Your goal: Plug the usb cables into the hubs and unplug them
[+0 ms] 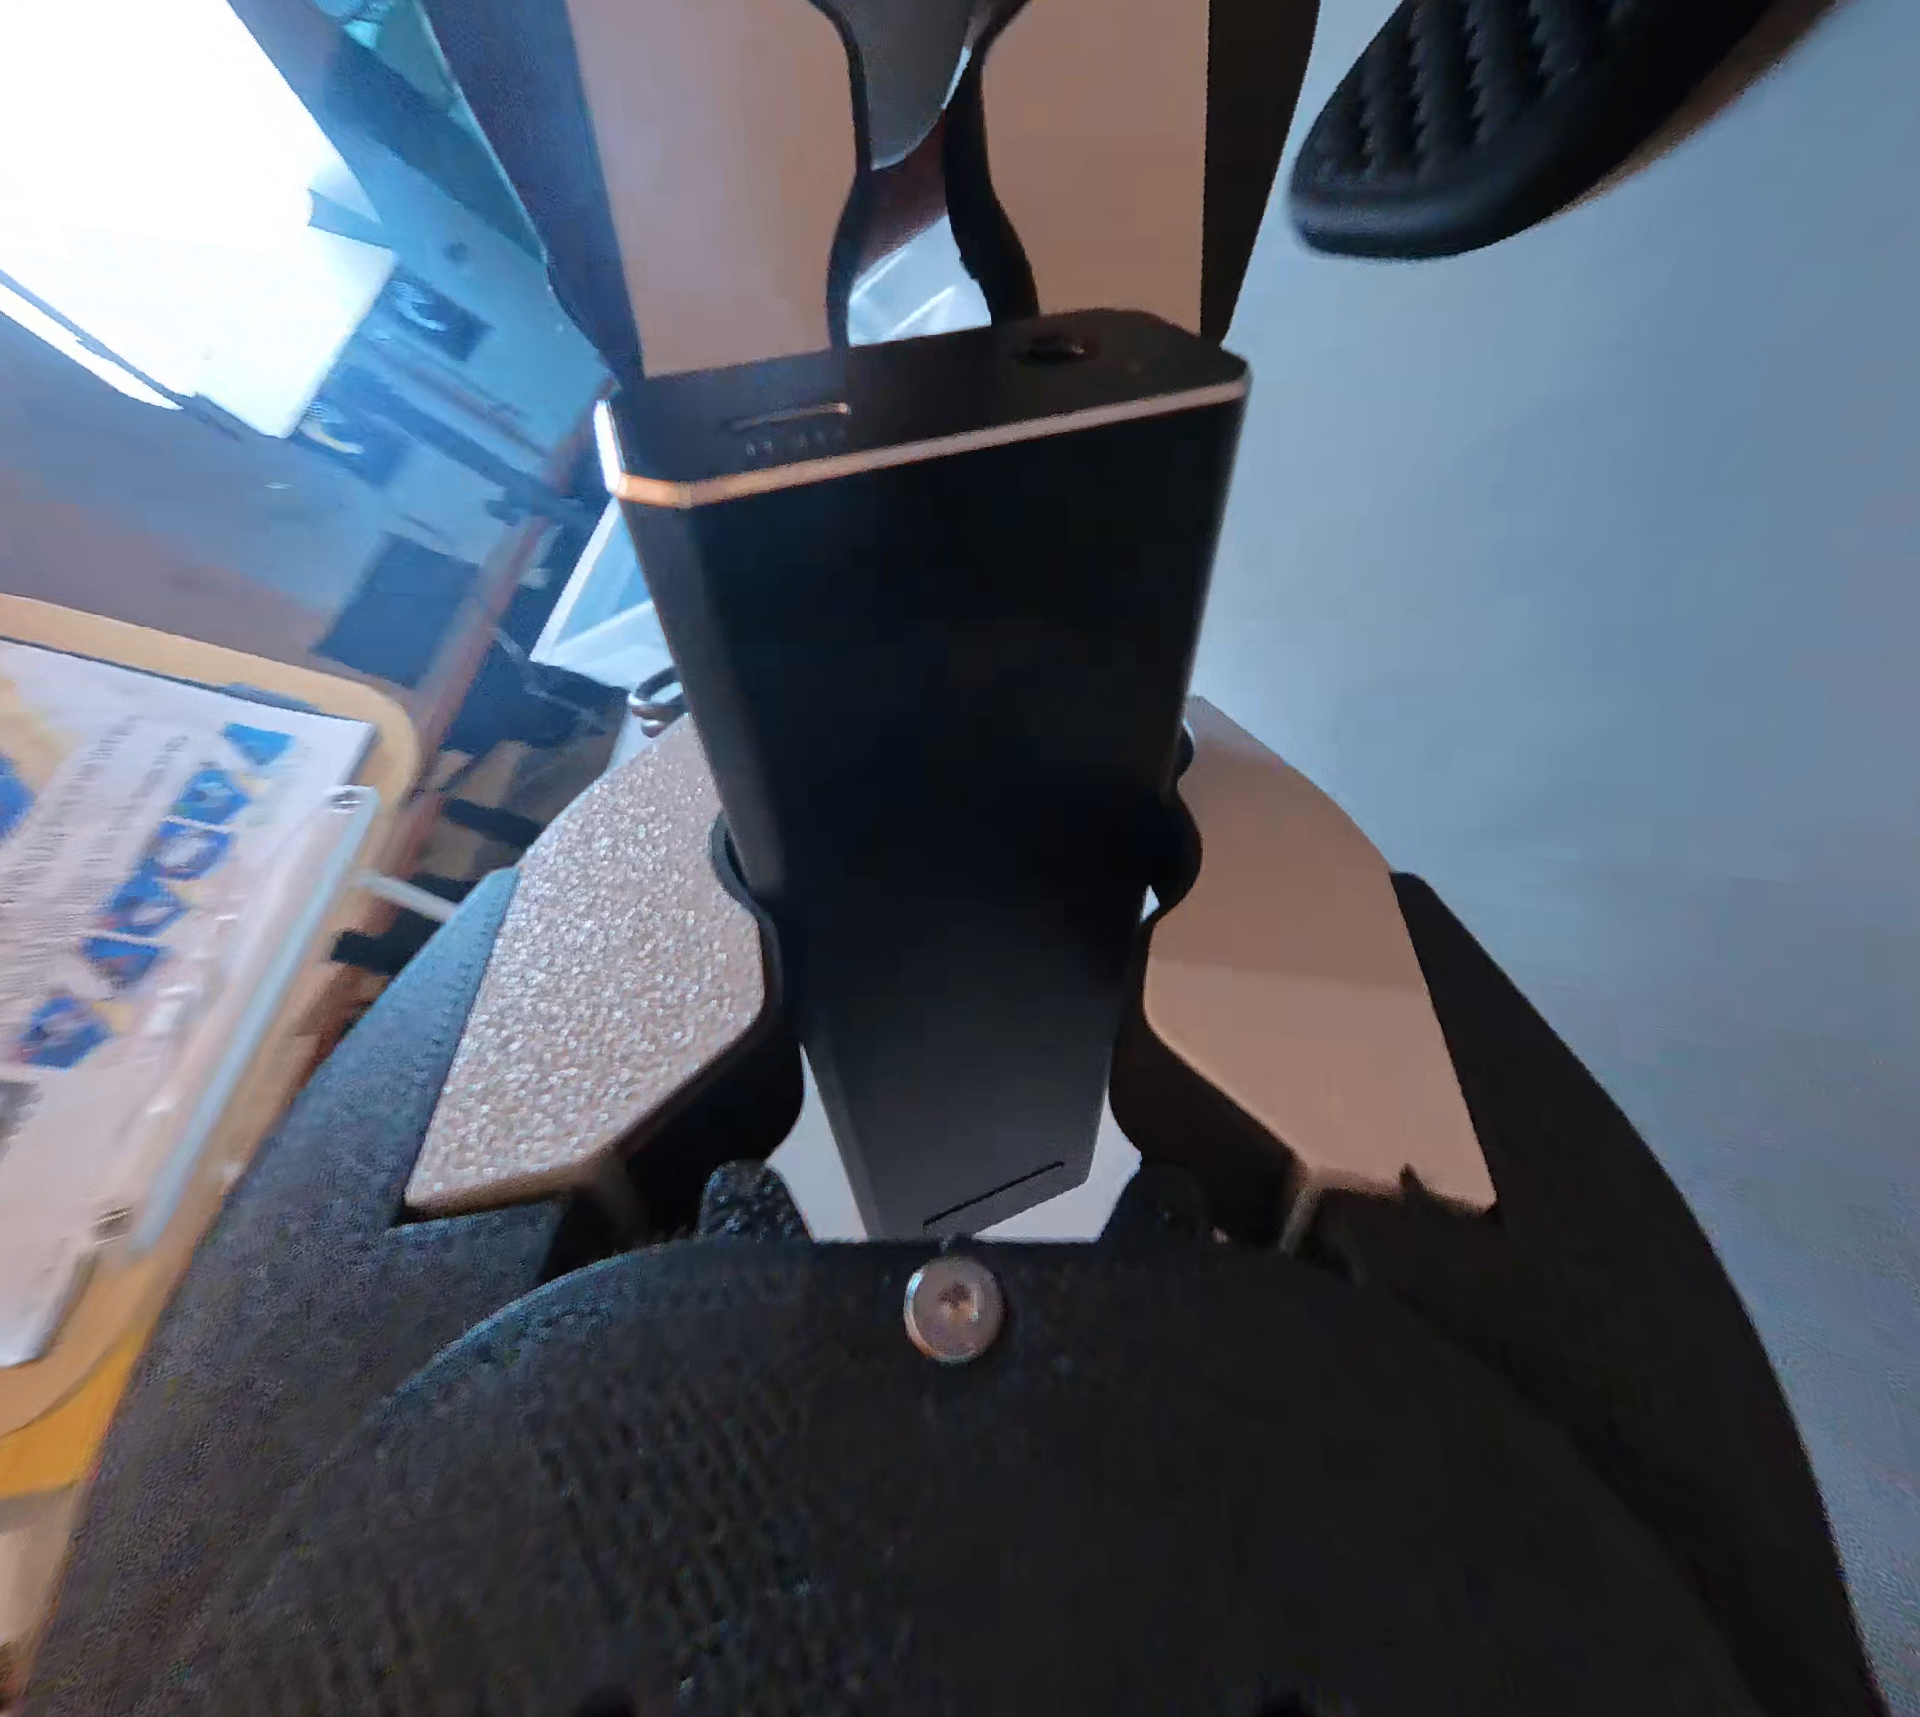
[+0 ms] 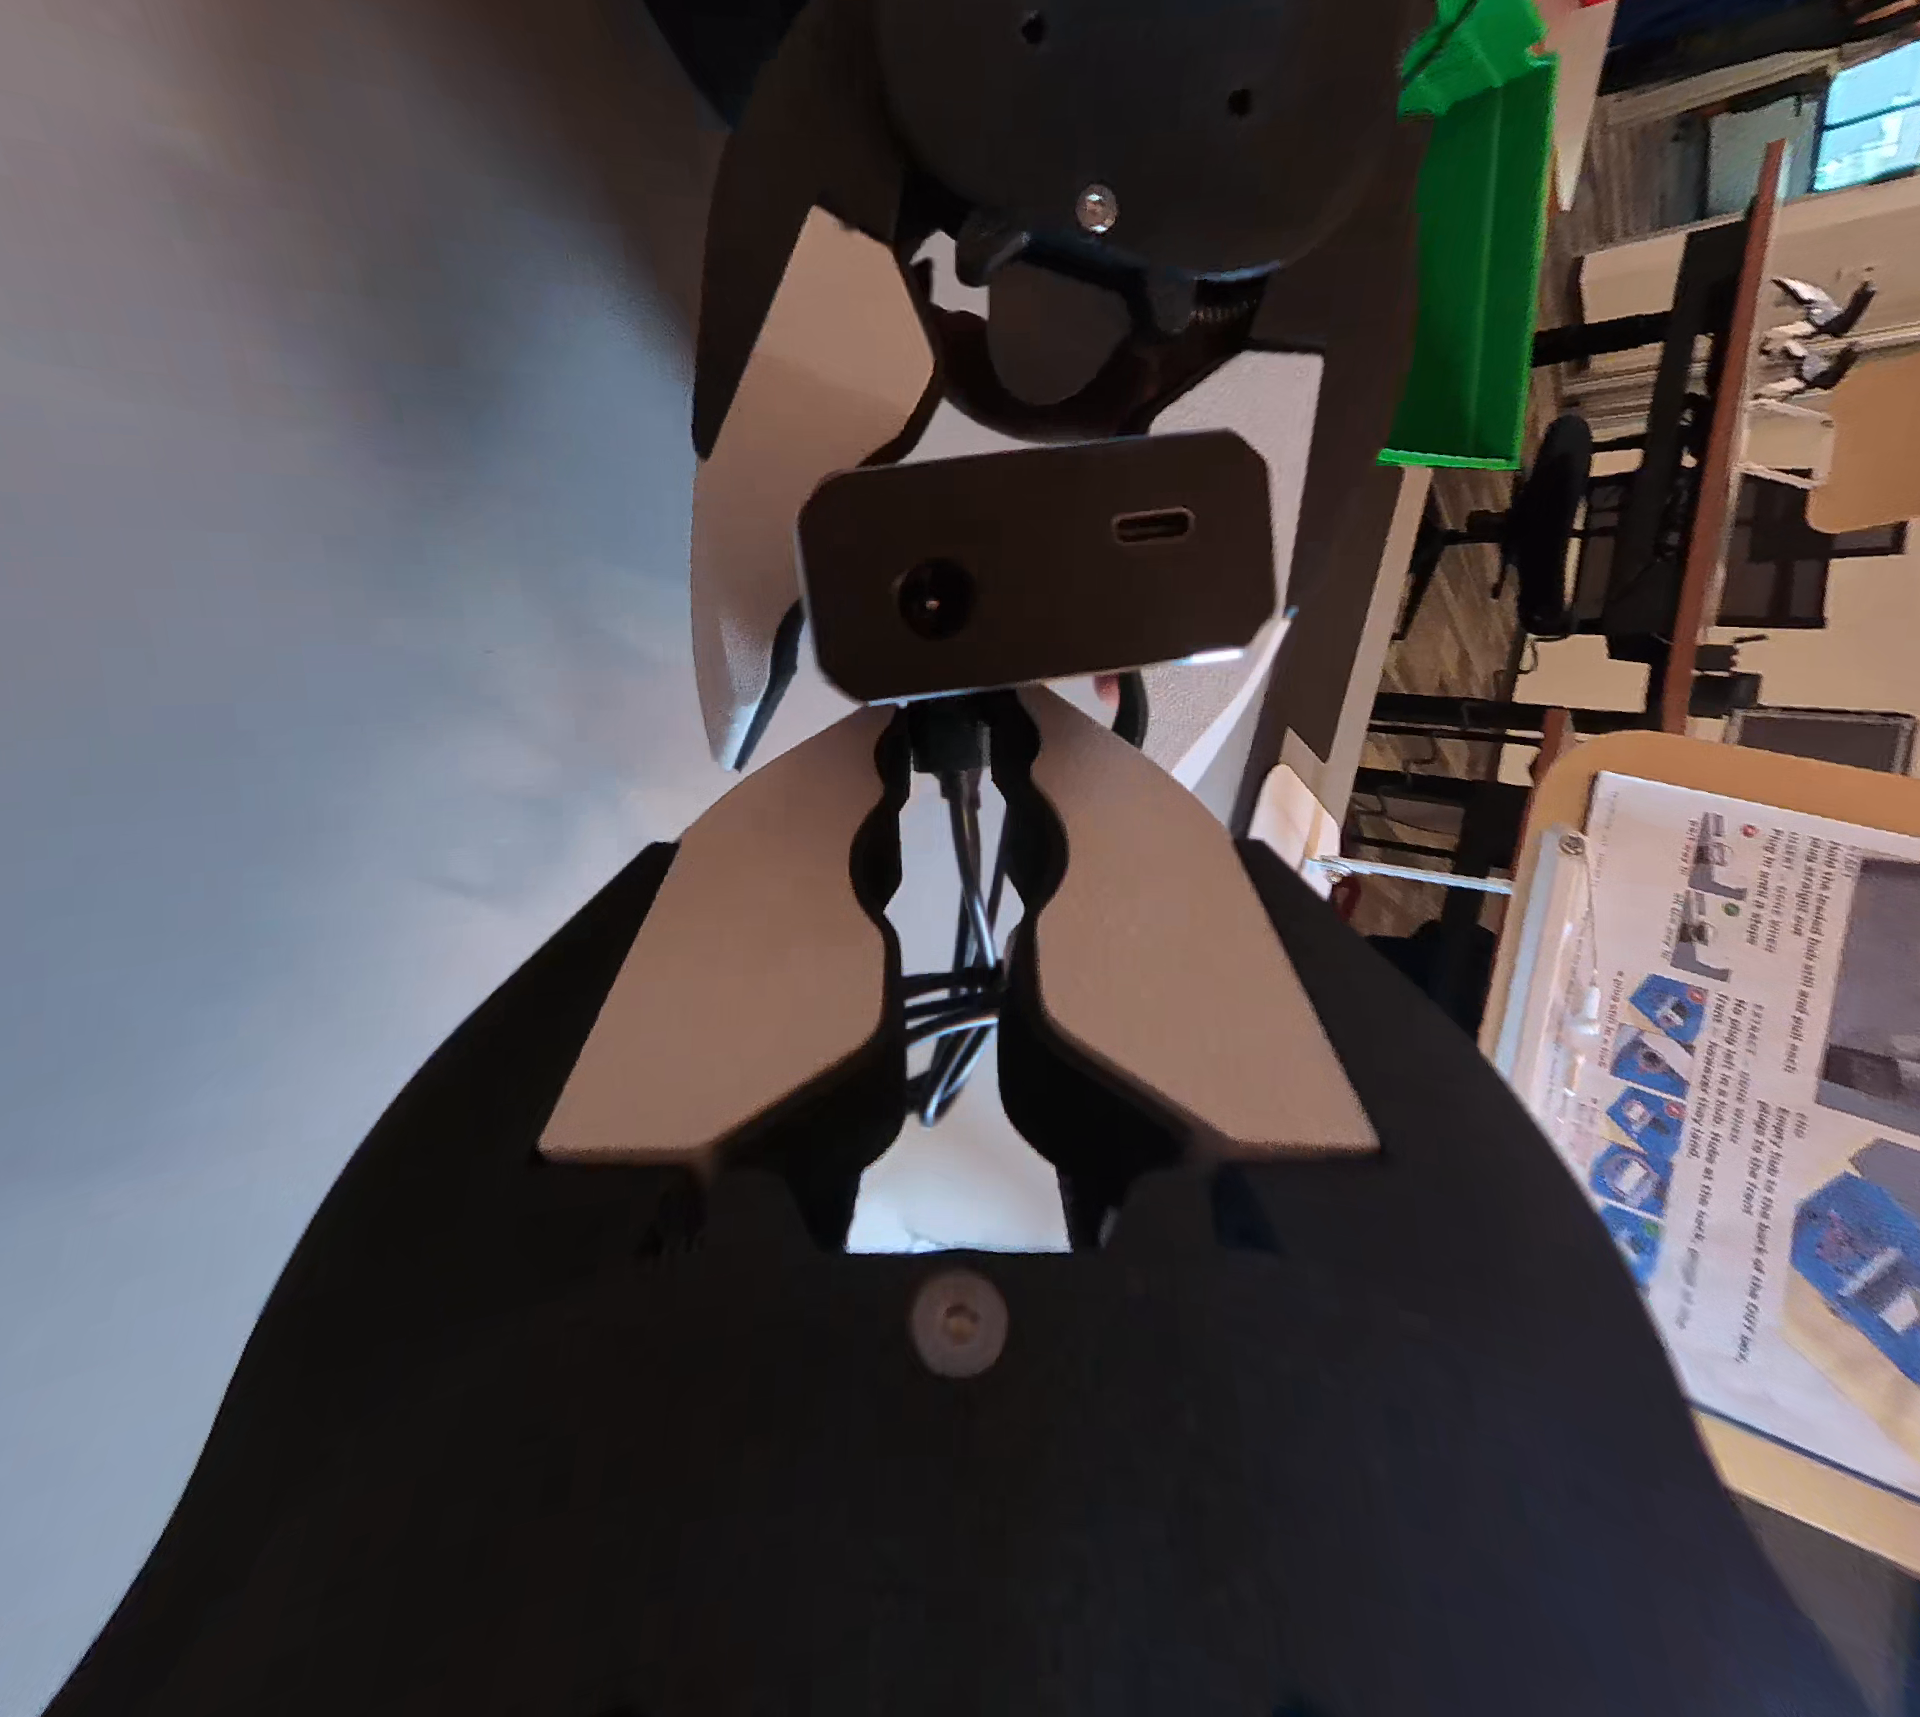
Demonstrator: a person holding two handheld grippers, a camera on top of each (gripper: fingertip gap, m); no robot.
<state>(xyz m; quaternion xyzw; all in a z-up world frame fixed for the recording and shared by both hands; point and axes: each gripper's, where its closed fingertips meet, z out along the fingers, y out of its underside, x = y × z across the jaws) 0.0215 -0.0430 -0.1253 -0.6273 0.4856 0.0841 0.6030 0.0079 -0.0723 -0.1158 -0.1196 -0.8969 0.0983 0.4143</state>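
We see the left tool (image 1: 956, 888) pinching a black hub (image 1: 935, 680) by its long sides, the body running forward between the fingers to its far end face. In the right wrist view that end face (image 2: 1039, 561) meets us head-on, showing a round barrel socket and a small oval port. The right tool (image 2: 951, 794) sits just under the hub, its wavy pads close together around a black usb plug (image 2: 951, 748) at the hub's underside; whether the plug is seated in a port we cannot tell. Its thin black cable (image 2: 971, 919) runs back between the pads into a loose bundle. A printed instruction sheet (image 2: 1766, 1096) with blue pictures lies on the tan worktop (image 2: 1538, 940) to one side; its writing we leave unrecorded. No brand mark reads on the hub. A black slatted object (image 1: 1507, 98) shows beyond.
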